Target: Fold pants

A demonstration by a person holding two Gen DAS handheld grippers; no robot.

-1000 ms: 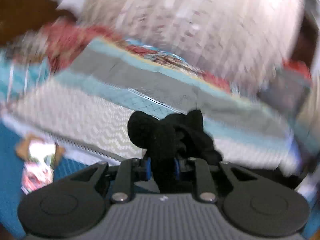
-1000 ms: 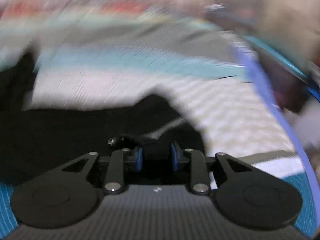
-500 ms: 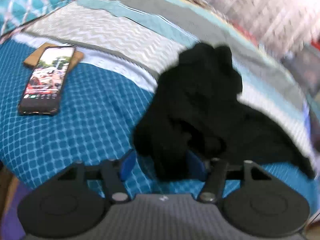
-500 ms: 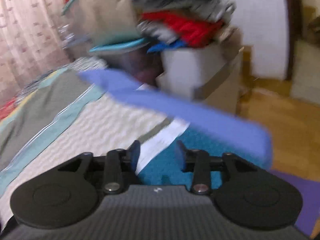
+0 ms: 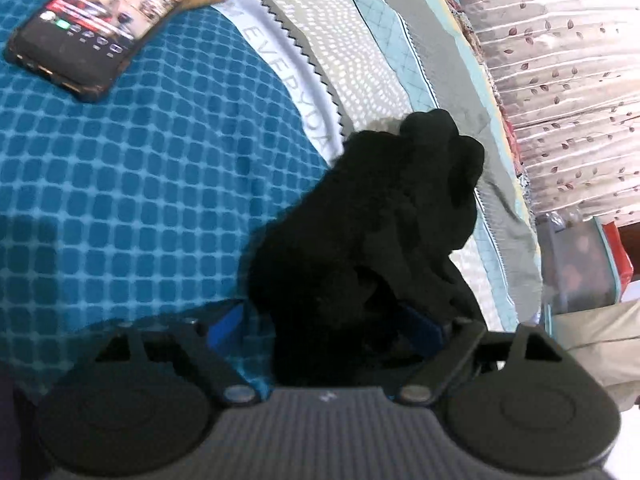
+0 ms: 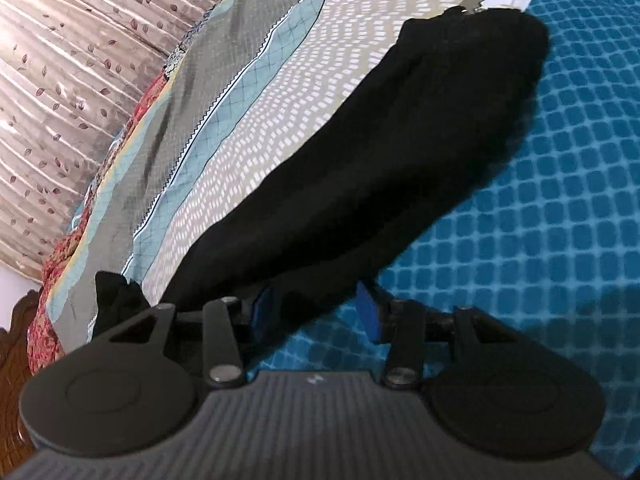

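Left wrist view: the left gripper is pointing down at the bed, its jaws opening wide. The black pants are lying bunched in a heap straight ahead of the fingers, with the near end of the cloth sitting between the blue pads; the left pad is standing clear of the fabric, while the right pad is partly hidden, so contact there cannot be told. A phone is lying screen-up far ahead to the left on the blue checked bedspread. A leaf-print curtain is hanging ahead to the right.

Right wrist view: the right gripper is opening too. The pants are stretching away ahead in a long band, the near end lying between the pads, nearer the left one; the right pad is standing apart from it.
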